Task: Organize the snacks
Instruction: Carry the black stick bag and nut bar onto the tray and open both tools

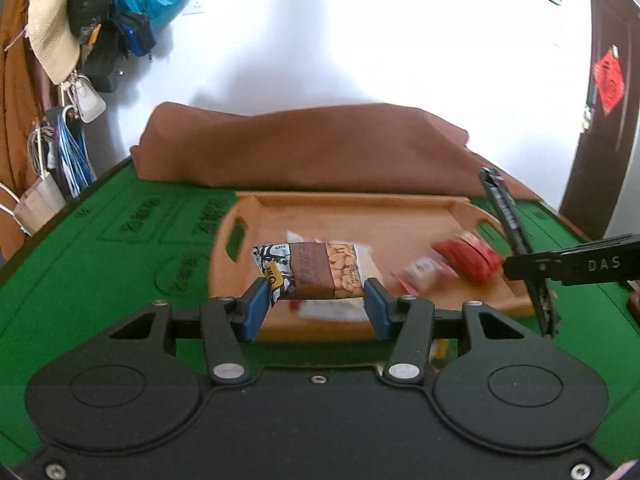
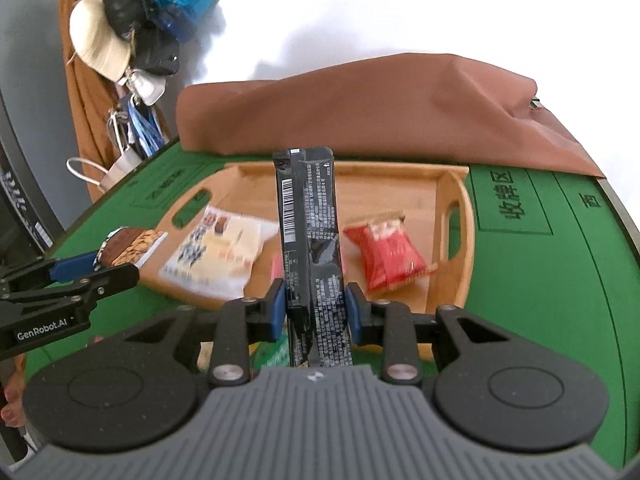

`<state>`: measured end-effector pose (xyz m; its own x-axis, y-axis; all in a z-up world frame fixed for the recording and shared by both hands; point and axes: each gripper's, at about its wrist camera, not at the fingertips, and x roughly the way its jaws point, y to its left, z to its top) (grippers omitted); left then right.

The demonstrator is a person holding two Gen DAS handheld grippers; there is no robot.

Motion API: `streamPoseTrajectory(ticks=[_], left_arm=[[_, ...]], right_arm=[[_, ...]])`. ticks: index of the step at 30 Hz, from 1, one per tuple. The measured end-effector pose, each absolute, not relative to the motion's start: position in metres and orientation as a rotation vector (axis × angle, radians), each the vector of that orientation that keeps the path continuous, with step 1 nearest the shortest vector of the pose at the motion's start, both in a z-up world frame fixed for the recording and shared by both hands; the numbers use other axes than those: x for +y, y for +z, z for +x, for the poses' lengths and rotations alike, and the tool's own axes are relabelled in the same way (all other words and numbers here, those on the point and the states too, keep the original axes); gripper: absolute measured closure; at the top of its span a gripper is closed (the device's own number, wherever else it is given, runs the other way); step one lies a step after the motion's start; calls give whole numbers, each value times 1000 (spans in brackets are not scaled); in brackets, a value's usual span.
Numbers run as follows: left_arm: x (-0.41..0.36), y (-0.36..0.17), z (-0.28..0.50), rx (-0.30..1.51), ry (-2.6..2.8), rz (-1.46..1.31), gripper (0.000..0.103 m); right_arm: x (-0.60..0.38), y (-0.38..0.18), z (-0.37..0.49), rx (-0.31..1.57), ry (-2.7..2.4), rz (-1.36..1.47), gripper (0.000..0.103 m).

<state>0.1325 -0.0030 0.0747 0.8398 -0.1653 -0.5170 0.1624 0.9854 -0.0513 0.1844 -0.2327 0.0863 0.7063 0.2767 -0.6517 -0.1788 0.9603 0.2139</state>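
Fingers (image 1: pixel 256 304) around nut packet (image 1: pixel 316 270)

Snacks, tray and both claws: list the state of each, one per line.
Left claw: shut on the brown nut packet, held off the table.
Right claw: shut on the black packet, standing upright.
Red packet: lying in the tray.
White packet: lying in the tray.
Wooden tray: flat on the green table.

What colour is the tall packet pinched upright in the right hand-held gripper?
Black with small white print and a barcode, the tall packet shows best in the right wrist view.
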Motion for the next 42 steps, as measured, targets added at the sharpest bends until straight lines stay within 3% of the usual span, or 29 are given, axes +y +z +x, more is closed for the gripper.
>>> streamPoseTrajectory(ticks=[8,20,42], left_arm=[[12,72,180,576,-108,-6,54],[15,32,223,680,-70,-2,54],[7,12,235,719,-111,17,53]], right_arm=[[-224,85,235,783,241,127,68],[-209,42,294,928,204,143,68],[-231,26,303,922,91,217,67]])
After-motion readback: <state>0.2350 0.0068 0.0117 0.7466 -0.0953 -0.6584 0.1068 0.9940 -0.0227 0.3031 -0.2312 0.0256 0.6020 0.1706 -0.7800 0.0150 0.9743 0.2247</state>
